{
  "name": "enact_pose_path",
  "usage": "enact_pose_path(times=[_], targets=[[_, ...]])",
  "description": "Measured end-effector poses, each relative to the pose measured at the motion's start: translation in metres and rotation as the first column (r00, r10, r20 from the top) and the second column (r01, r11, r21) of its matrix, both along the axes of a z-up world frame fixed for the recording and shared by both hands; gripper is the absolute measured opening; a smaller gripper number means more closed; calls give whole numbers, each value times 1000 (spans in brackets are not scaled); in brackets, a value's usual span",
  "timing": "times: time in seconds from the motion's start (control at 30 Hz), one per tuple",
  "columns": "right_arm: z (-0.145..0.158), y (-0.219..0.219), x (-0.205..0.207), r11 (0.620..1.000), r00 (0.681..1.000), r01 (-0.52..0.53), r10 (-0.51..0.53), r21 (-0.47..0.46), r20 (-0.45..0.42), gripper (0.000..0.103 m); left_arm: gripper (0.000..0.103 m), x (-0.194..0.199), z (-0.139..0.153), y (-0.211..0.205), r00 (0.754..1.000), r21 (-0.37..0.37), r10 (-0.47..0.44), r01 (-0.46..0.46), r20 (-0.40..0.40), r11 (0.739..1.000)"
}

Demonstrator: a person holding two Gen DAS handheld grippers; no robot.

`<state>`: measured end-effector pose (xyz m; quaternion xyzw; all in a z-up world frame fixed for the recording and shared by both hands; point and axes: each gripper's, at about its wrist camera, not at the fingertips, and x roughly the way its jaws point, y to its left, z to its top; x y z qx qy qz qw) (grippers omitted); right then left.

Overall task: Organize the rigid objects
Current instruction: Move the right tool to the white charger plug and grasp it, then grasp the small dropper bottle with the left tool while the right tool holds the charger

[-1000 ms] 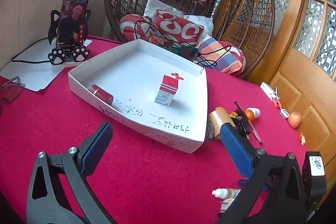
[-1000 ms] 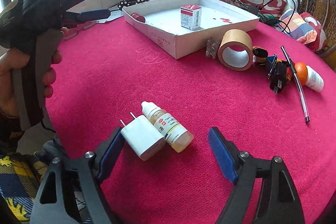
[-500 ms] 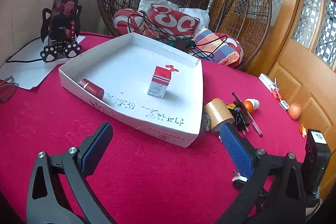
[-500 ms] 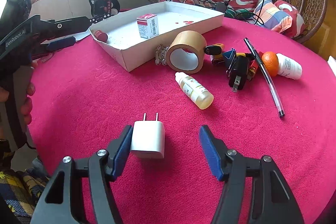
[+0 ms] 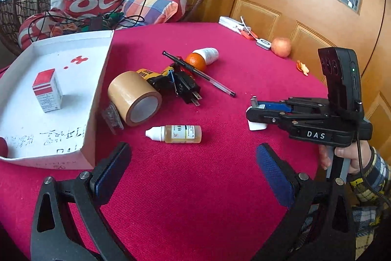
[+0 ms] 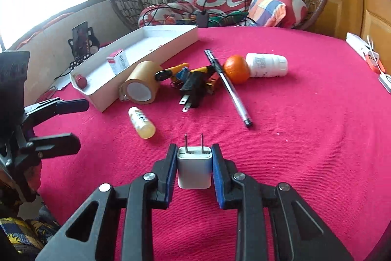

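Two prongs [image 6: 194,143] clear in right view, apparently hidden in left.

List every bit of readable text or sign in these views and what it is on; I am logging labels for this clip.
"DAS": white letters on the side of the right gripper.
Red cross sign: printed on the floor of the white box.
Handwritten characters on the white box floor: not legible.
Dropper bottle label: too small to read.
Red-and-white carton print: blurred.
White pill bottle label: blurred.

White charger [image 6: 194,169], crimson tablecloth [image 6: 293,138], tan tape roll [image 5: 133,98], orange fruit [image 6: 236,69], red-and-white box [image 5: 47,90], blue-padded black right gripper [image 6: 194,163]
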<state>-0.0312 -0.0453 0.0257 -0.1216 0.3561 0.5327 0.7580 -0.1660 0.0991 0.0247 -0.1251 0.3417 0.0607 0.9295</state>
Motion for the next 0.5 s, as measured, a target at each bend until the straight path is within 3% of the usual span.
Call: enact_pose_path(times=[0.2,0.3,0.4,0.5], targets=[[-7,-8,12,999,999,11,-9,39,-49,26,103,63,-3,-18,987,77,-133,141,-93,987],[-9,-7,12,999,998,9,-6,50,-70,27,103,84,-12,-14,975,90,-132,149,-178,985],[-11,-12,16,998,995,7,0,68,-102,27,103,84,-22,-1,963,38,-101,115,-251,993],[-12,-16,20,996,991,7,5,86,-137,27,103,66,-23,4,959,-38,-121,115,-254,993]])
